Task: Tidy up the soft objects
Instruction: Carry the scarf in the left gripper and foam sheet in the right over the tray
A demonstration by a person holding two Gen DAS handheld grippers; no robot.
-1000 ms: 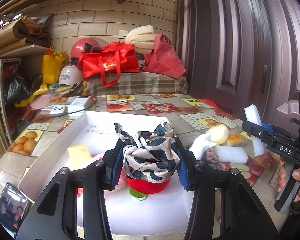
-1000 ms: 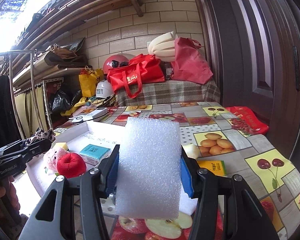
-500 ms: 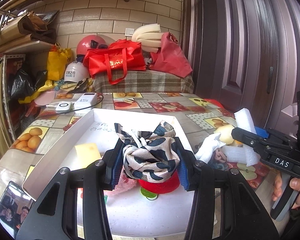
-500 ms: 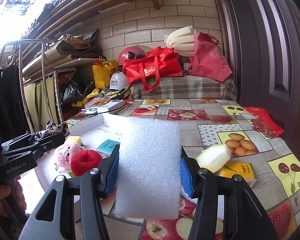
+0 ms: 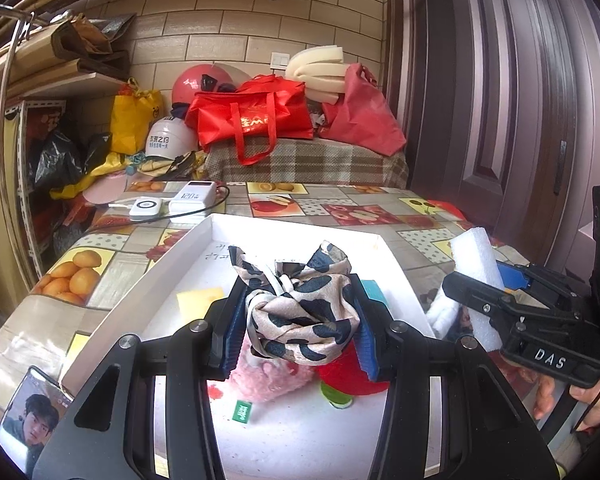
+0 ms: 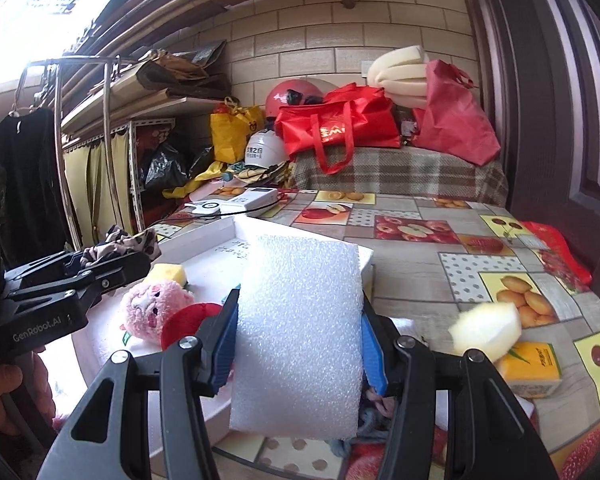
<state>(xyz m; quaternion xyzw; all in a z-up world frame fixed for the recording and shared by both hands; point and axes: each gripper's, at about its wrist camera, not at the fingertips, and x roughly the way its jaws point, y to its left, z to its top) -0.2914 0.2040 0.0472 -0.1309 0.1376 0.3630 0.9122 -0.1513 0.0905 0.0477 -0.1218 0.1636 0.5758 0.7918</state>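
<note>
My left gripper (image 5: 298,316) is shut on a leopard-print scarf (image 5: 300,312) and holds it above the white tray (image 5: 148,280). Under it in the tray lie a pink plush toy (image 5: 268,376), a red plush (image 5: 348,376) and a yellow sponge (image 5: 198,300). My right gripper (image 6: 296,328) is shut on a white foam sheet (image 6: 296,332), held upright at the tray's right edge (image 6: 366,264). It also shows at the right of the left wrist view (image 5: 476,280). The pink plush (image 6: 152,312) and the left gripper with the scarf (image 6: 116,246) show in the right wrist view.
A pale foam wedge (image 6: 486,324) and a yellow tissue pack (image 6: 534,364) lie on the fruit-print tablecloth right of the tray. A power bank (image 5: 192,200) with cable lies behind the tray, a phone (image 5: 32,416) at the front left. Bags and helmets are piled behind.
Both grippers have moved forward and left over the table. The foam sheet is now at the tray's right edge; the scarf sits further over the tray. Both grips are unchanged.
</note>
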